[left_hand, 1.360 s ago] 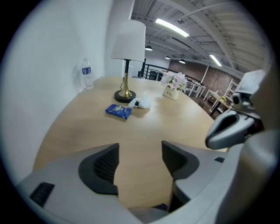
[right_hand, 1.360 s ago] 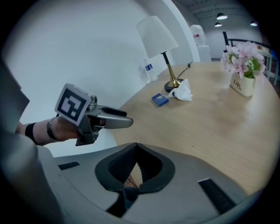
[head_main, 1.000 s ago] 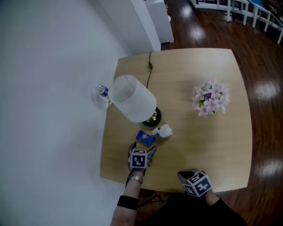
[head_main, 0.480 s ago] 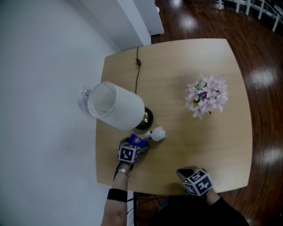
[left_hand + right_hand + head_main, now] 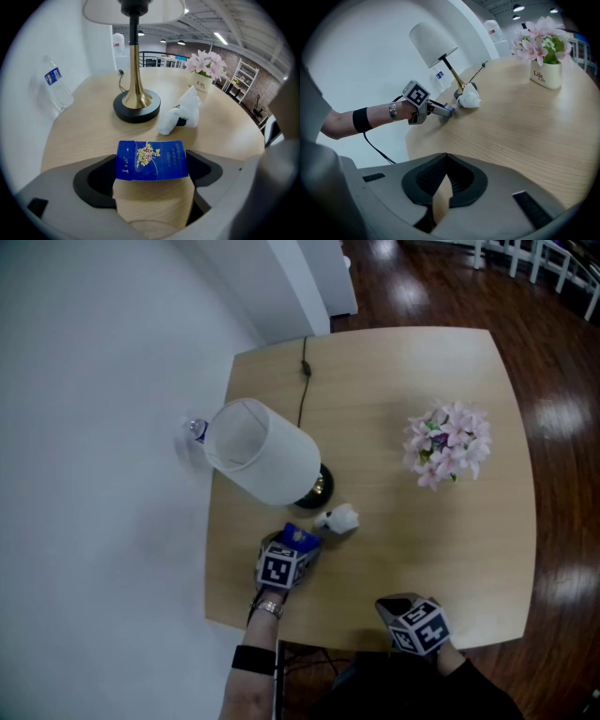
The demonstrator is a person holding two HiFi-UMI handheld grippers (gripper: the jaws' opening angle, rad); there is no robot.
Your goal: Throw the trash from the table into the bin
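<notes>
Left gripper (image 5: 152, 164) jaws have just been closing and now pinch the blue pack (image 5: 150, 155), yellow flower print, text unreadable, lying on the table (image 5: 412, 371) in front of the lamp (image 5: 136, 101). Crumpled tissue (image 5: 180, 115) beside lamp base. Right of lamp, vase (image 5: 545, 75) marked "Life" holds pink flowers (image 5: 447, 444). Blue-labelled bottle (image 5: 56, 86) left of lamp. Right gripper (image 5: 443, 187) clenched, empty.

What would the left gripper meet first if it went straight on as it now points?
The blue packet: the left gripper has it between its jaws, which have just been closing and seem to touch it.
</notes>
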